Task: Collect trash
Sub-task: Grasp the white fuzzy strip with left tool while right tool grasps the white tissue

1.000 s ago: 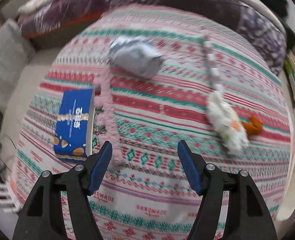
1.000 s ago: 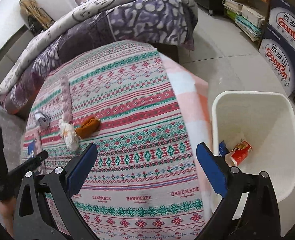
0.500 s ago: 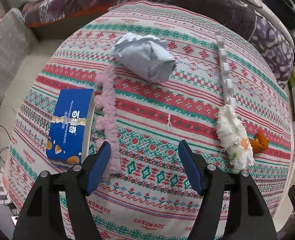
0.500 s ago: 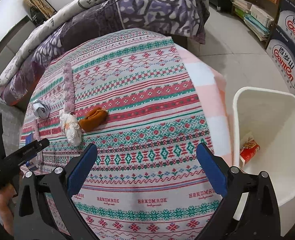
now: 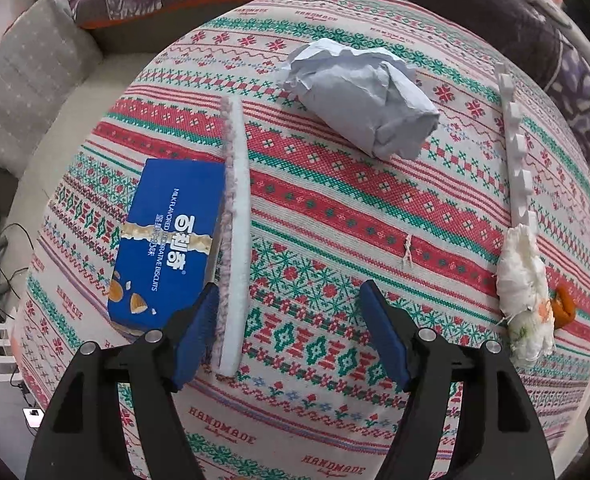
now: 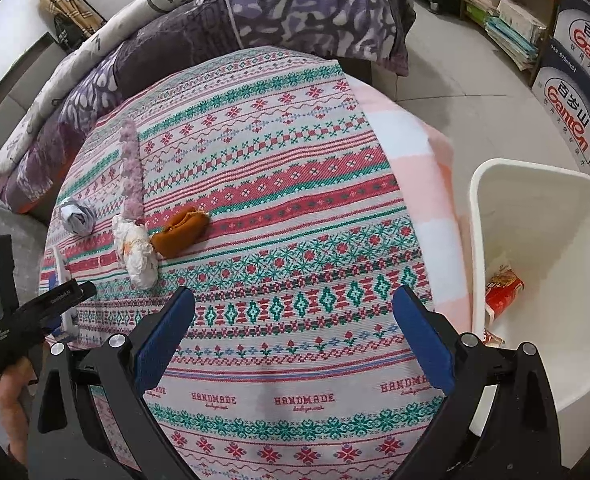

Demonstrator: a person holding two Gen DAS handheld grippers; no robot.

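Looking down from the left wrist, the left gripper (image 5: 289, 332) has just been widening its jaws and stands open over the patterned cloth (image 5: 335, 208); a white foam strip (image 5: 235, 232) passes beside its left pad, untouched by the pads. A blue biscuit box (image 5: 167, 240) lies left of the strip, a crumpled grey paper (image 5: 363, 96) beyond, and a white tissue wad (image 5: 525, 292) at right. From the right wrist, the right gripper (image 6: 295, 344) is open and empty above the cloth; a white bin (image 6: 555, 240) beside it holds a red wrapper (image 6: 503, 290).
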